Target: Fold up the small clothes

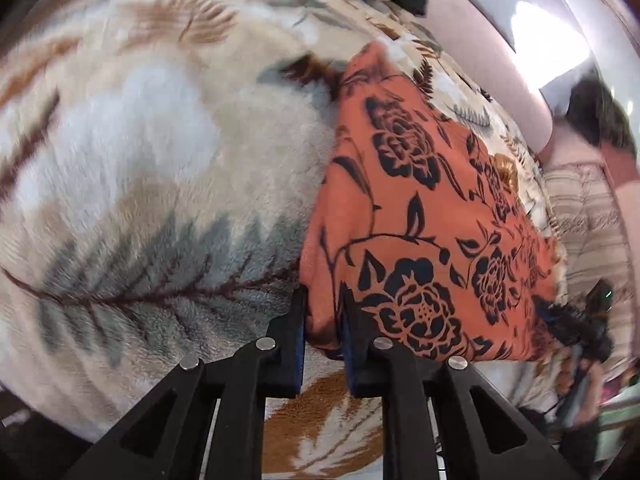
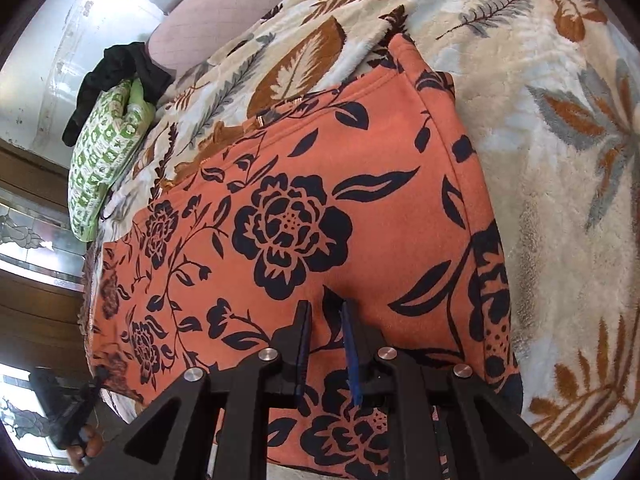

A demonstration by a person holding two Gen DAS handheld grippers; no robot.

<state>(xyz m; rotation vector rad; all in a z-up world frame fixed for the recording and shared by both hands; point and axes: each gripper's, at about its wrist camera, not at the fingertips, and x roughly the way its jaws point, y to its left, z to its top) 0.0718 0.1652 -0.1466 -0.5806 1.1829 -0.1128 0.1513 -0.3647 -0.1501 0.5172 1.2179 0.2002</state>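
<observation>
An orange garment with black flower print (image 1: 420, 216) lies on a fleece blanket with a leaf pattern (image 1: 152, 152). My left gripper (image 1: 322, 304) is shut on the garment's near left corner, with cloth pinched between the blue pads. In the right wrist view the garment (image 2: 304, 216) fills the middle, spread flat on the blanket (image 2: 560, 168). My right gripper (image 2: 326, 312) is shut on a fold of the garment at its near edge. The other gripper shows at the right edge of the left view (image 1: 580, 328) and at the lower left of the right view (image 2: 68, 412).
A green and white patterned pillow (image 2: 104, 160) with a black cloth (image 2: 116, 76) on it lies at the far end of the bed. A pink headboard (image 2: 208, 8) and wall stand behind. The bed's edge and striped bedding (image 1: 588, 216) lie to the right in the left view.
</observation>
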